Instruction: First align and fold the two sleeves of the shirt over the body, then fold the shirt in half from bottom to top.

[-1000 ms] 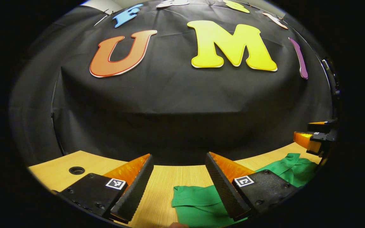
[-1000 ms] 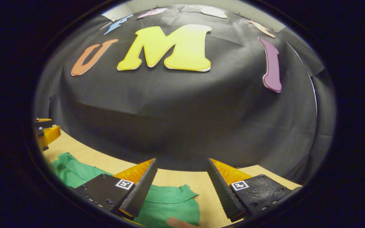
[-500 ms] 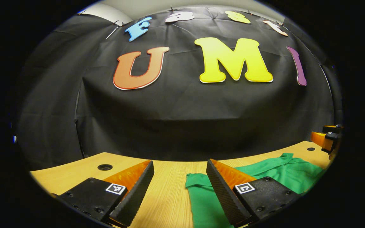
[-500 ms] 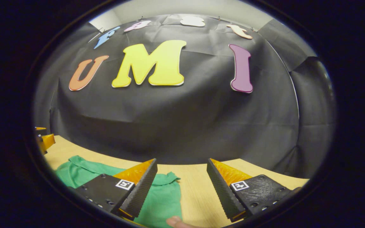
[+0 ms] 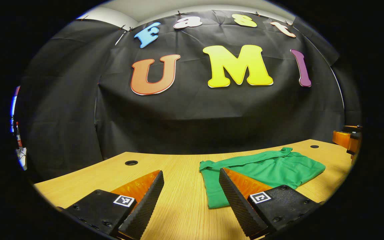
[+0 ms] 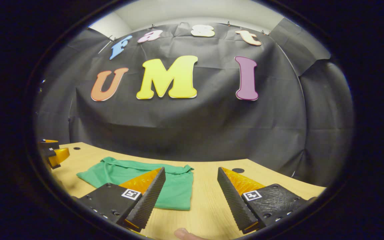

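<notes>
On the light wooden table [image 5: 178,206], toward its far edge by the black cloth wall, the green short-sleeved fabric shirt [image 5: 272,168] lies as a compact folded slab; in the right gripper view it's the same low green rectangle [image 6: 175,188].

Both tools are off the cloth. My left gripper [image 5: 192,200] has its fingers spread wide apart w/ nothing between them but bare wood. Right gripper [image 6: 190,196] likewise: gaping, nothing held. At the edge of each view I can see the other gripper [image 5: 345,140] [image 6: 53,155] farther off, on the shirt's opposite side, but can't tell its state from there.

Key relation: the shirt sits betw. the two tools, its long axis running left to right across the table, parallel to the far edge. From my left gripper it lies ahead and to the right; from my right, ahead and to the left. Neither looks clearly nearer, so roughly equal reach.

Judgement: sleeves appear tucked in and the slab looks doubled over, so the folding seems done or v. nearly. Near edge looks tidy; far edge has a slight ridge, possibly the collar, but I can't be sure.
</notes>
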Demonstrator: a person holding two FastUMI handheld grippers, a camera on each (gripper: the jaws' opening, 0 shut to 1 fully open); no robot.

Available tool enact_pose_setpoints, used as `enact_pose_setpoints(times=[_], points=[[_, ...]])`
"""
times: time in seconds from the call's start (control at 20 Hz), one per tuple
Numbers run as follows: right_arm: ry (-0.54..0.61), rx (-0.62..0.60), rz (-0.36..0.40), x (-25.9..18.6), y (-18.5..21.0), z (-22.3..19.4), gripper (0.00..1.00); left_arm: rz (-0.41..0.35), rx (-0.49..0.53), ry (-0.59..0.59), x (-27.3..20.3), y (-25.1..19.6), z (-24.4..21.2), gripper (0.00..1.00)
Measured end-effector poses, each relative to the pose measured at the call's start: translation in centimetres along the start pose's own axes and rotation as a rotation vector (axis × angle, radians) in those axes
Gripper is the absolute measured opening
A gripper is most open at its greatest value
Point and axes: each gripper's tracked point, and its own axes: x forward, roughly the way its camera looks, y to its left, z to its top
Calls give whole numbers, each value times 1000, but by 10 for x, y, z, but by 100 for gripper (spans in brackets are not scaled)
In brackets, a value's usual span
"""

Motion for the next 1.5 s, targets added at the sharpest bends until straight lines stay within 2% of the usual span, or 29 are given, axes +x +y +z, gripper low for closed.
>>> enact_pose_setpoints(times=[0.1,0.15,0.3,0.4,0.55,0.7,0.8,0.85,0.95,1.2,1.4,1.5], points=[[-22,49,44,-36,1,15,96,44,-18,5,-26,14,6,100],[-20,60,34,-50,-7,19,96,51,-39,9,-41,17,7,100],[-4,-10,27,-86,-19,26,95,34,-102,-33,-80,18,41,100],[41,-47,20,-103,-26,28,96,17,-76,-34,-105,14,59,100],[68,-45,30,-133,-31,47,95,-73,-8,-9,-143,-12,81,100],[31,-49,13,-166,-37,80,96,-41,61,-15,-176,-16,109,100],[18,-62,28,-192,-33,99,95,-53,59,-3,-192,-29,122,93],[10,-66,24,-204,-33,109,94,-74,55,-8,-199,-41,131,100],[0,-73,12,-221,-38,124,95,-92,40,-11,-214,-52,145,100],[-45,-54,2,-250,-39,144,94,-178,-2,-57,-244,-86,161,100],[-32,-111,14,-255,-27,137,95,-185,-5,-79,-248,-91,164,100],[-30,-129,48,-255,-13,135,95,-186,-8,-75,-247,-92,164,100]])
